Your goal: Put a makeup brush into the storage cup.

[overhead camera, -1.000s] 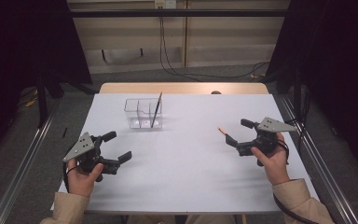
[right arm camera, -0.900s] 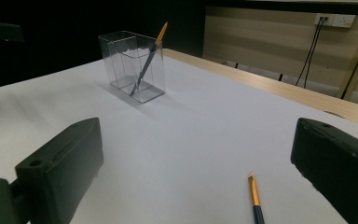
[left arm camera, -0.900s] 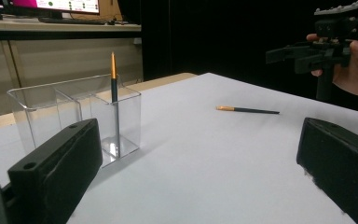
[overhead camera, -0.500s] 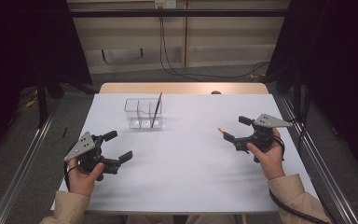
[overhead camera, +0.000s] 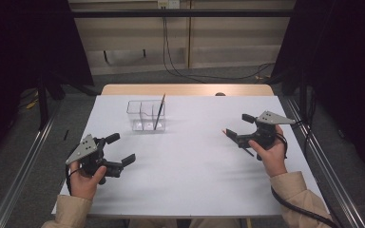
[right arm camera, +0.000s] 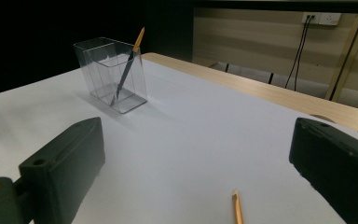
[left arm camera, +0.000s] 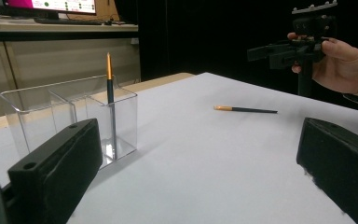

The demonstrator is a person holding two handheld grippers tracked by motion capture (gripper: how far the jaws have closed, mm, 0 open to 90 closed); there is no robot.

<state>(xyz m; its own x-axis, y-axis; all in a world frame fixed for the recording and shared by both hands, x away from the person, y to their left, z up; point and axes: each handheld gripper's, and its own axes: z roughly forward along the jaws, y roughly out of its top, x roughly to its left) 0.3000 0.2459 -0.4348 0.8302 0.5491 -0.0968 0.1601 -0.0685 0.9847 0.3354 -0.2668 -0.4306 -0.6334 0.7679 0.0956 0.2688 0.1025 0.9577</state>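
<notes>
A clear plastic holder [overhead camera: 141, 115] with several compartments stands at the back centre of the white table [overhead camera: 185, 166]. One dark pencil with an orange end [overhead camera: 159, 111] leans in its right compartment. A second pencil [overhead camera: 225, 132] lies flat on the table's right side; my right gripper [overhead camera: 238, 126] hovers open just above it, hiding most of its shaft. The right gripper view shows that pencil's orange end [right arm camera: 236, 208] low between my jaws, and the holder [right arm camera: 112, 74] farther off. My left gripper [overhead camera: 121, 148] is open and empty near the front left, facing the holder [left arm camera: 70, 116] and the loose pencil [left arm camera: 244, 109].
The table's wooden back edge [overhead camera: 185, 89] borders the white sheet. Metal rails [overhead camera: 323, 161] run along both sides of the table. Cables [overhead camera: 171, 57] hang on the wall behind. The person's right hand with the other gripper [left arm camera: 303, 46] appears in the left gripper view.
My right gripper has shifted slightly toward the back of the table, staying open over the loose pencil. The left gripper has not moved.
</notes>
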